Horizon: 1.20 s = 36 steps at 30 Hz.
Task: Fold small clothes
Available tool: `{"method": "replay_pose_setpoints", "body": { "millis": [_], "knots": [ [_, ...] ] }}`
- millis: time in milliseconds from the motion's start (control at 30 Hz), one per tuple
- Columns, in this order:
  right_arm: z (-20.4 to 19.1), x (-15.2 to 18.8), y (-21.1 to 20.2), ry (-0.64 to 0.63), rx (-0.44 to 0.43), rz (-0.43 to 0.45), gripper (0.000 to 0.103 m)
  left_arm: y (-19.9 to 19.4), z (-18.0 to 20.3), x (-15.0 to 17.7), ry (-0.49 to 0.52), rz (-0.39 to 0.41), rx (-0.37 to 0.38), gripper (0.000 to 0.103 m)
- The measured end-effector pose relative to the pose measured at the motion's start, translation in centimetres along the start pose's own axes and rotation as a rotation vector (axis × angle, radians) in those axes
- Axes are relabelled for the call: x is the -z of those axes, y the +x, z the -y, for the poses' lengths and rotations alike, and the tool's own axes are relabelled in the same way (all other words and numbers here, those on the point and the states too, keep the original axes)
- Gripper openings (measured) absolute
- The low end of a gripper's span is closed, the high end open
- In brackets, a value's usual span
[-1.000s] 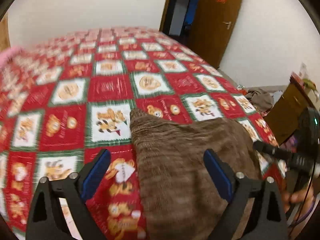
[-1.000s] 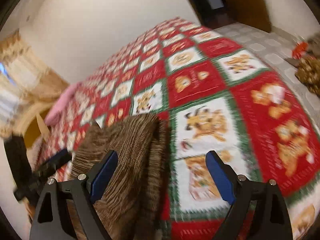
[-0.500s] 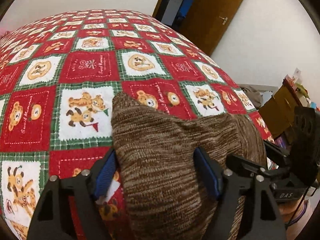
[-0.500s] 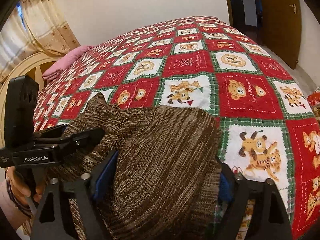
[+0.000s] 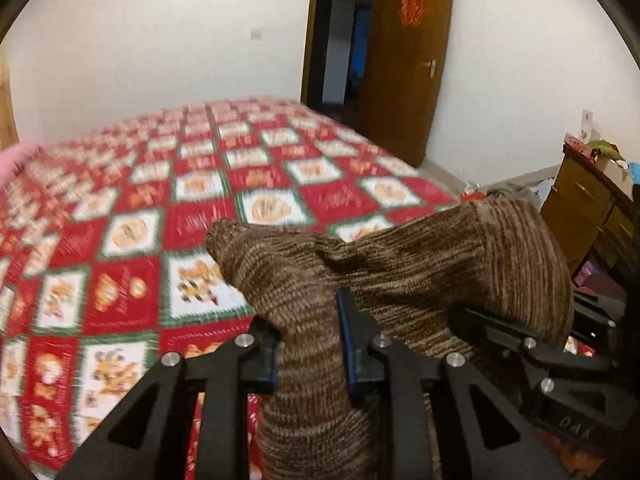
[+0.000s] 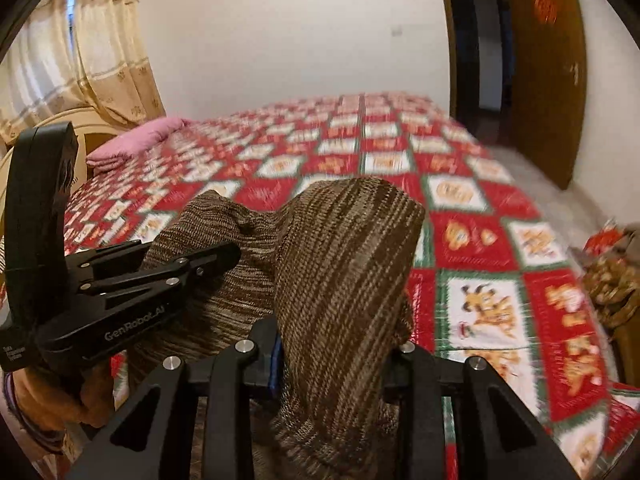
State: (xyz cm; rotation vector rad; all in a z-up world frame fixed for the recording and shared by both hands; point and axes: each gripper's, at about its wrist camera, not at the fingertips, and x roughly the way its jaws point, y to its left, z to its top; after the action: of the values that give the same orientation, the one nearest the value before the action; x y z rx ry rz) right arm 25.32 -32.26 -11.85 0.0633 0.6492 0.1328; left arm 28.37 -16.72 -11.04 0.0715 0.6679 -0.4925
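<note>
Your left gripper (image 5: 310, 344) is clamped on the brown knit (image 5: 400, 264), blue pads pinching a bunched fold, cloth rising past the fingertips in a floppy peak. Your right gripper (image 6: 334, 348) is also closed on the knit (image 6: 344, 264), fabric draped over the fingers (image 6: 276, 356) so the right-hand pad is hidden. Both hold the near edge up off the quilt (image 5: 132, 264), which covers the bed; the rest of the knit hangs down toward you. From the right wrist, the left gripper (image 6: 224, 256) shows at left, side on, tips buried in cloth. From the left wrist, the right gripper (image 5: 472, 320) sits at right under the knit's other raised hump. Pink pillow (image 6: 136, 140) at far left of the quilt, by the curtain (image 6: 80, 60). Brown door (image 5: 404, 60) open behind the bed. Wooden drawers (image 5: 588, 208) at right. Quilt blurred in both views.
</note>
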Motion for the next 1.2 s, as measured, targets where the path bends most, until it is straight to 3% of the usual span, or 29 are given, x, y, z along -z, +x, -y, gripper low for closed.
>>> {"method": "replay_pose_setpoints", "body": {
  "millis": [300, 433, 700, 933, 1200],
  "knots": [
    [-4.7, 0.8, -8.9, -0.034, 0.041, 0.169, 0.033, -8.3, 0.9, 0.2, 0.004, 0.137, -0.028, 0.021],
    [-6.8, 1.6, -12.7, -0.056, 0.063, 0.225, 0.033, -11.2, 0.9, 0.4, -0.015, 0.170, -0.003, 0.020],
    [-8.9, 2.4, -19.9, -0.036, 0.027, 0.278, 0.033, -17.8, 0.9, 1.5, -0.032, 0.217, 0.059, 0.020],
    [-9.3, 5.0, -25.6, -0.001, -0.018, 0.249, 0.032, -21.3, 2.3, 3.6, -0.043, 0.171, 0.143, 0.020],
    [-5.9, 8.1, -25.2, 0.067, -0.003, 0.146, 0.032, -18.3, 5.2, 5.3, -0.040, 0.043, 0.197, 0.020]
  ]
}}
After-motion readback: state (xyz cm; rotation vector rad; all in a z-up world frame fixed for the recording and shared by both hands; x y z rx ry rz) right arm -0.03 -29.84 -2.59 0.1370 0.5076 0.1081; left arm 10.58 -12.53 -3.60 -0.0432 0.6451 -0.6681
